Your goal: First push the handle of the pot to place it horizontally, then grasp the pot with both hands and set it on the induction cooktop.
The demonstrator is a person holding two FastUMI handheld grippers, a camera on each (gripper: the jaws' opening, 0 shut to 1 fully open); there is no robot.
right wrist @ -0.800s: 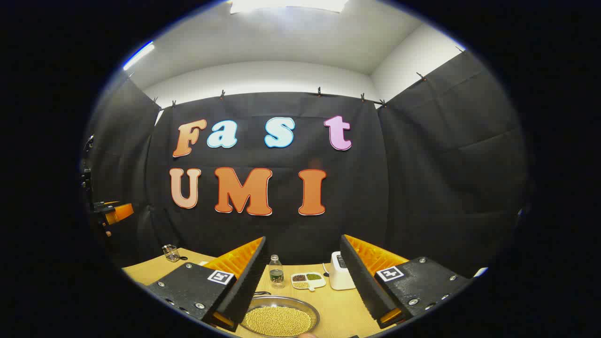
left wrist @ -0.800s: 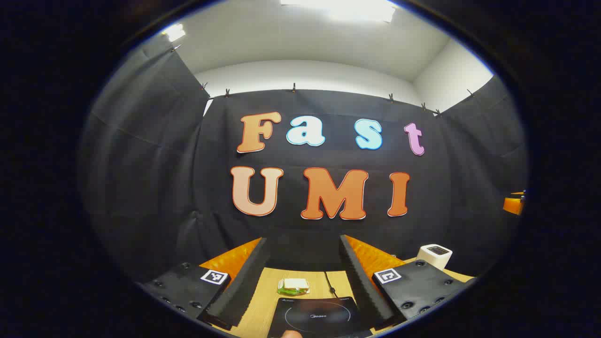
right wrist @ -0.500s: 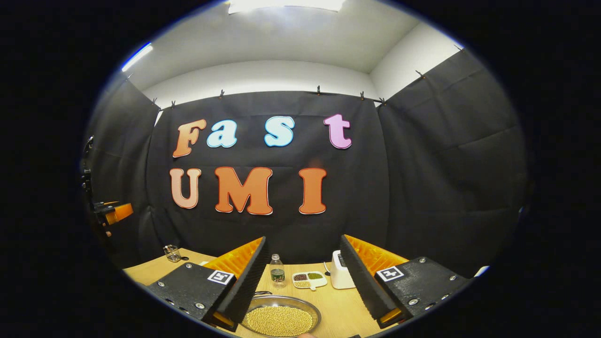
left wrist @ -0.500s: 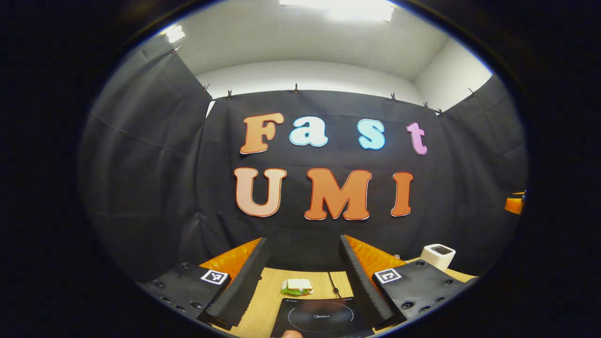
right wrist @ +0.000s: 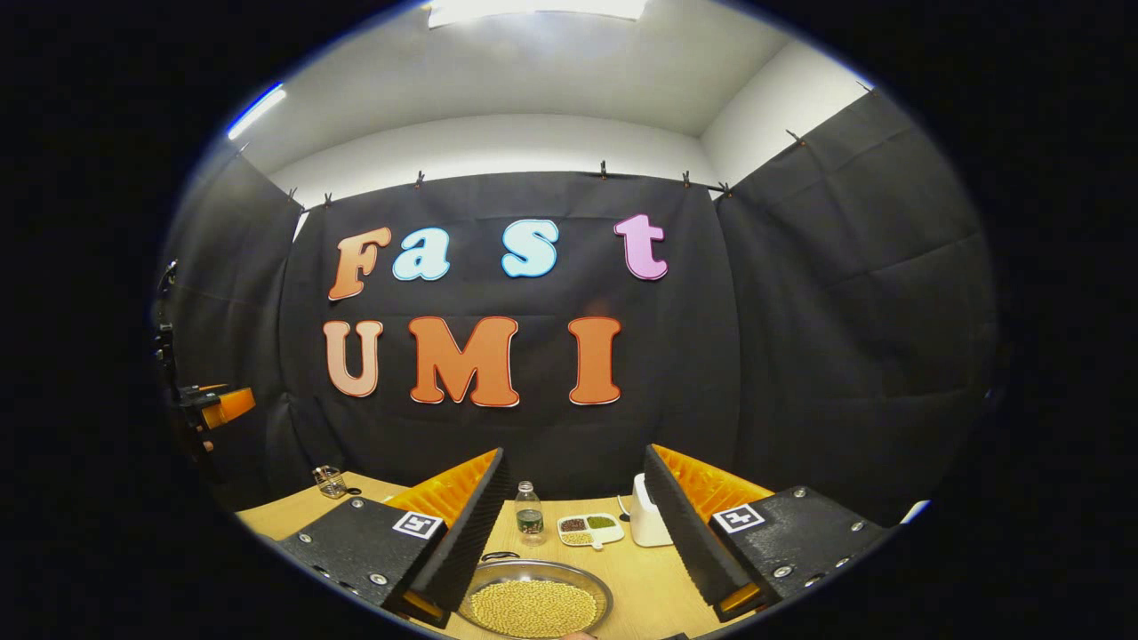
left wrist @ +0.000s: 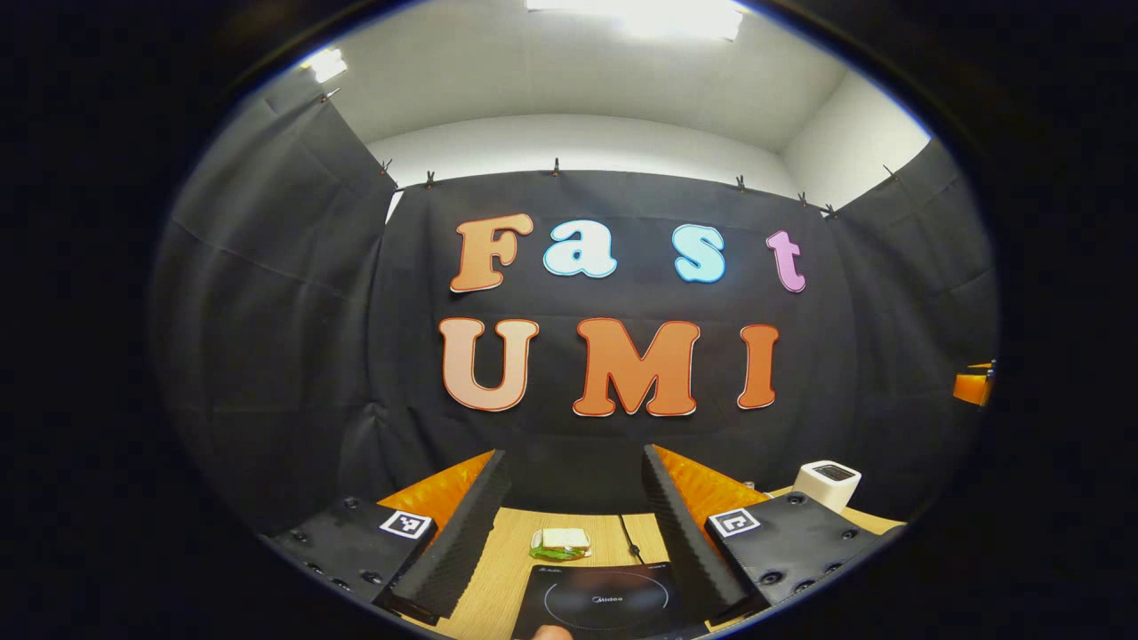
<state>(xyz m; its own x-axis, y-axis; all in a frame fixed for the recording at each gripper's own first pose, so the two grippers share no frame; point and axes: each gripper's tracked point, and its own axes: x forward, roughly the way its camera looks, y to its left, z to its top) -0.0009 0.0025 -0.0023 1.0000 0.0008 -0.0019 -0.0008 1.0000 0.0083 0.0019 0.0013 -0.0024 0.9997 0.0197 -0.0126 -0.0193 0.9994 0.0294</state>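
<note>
A shallow round metal pot (right wrist: 537, 606) filled with yellow beans sits on the wooden table just below and ahead of my right gripper (right wrist: 574, 451), which is open and holds nothing. The pot's handle is hidden from me. In the left gripper view the black induction cooktop (left wrist: 597, 601) lies flat on the table, low between the fingers of my left gripper (left wrist: 573, 453). That gripper is open too, well above the cooktop. Each gripper also appears at the edge of the other's view: the right gripper (left wrist: 973, 388) and the left gripper (right wrist: 216, 406).
A sandwich (left wrist: 560, 542) and a black cable (left wrist: 628, 536) lie behind the cooktop. A white appliance (left wrist: 827, 484) stands at the right. Behind the pot are a small bottle (right wrist: 530, 516), a divided dish (right wrist: 590, 529), the same white appliance (right wrist: 646, 524) and a glass jar (right wrist: 331, 482).
Both grippers stay open and nearly still. The right gripper view has drifted slightly, so the pot and the things behind it sit a little further right and higher.
</note>
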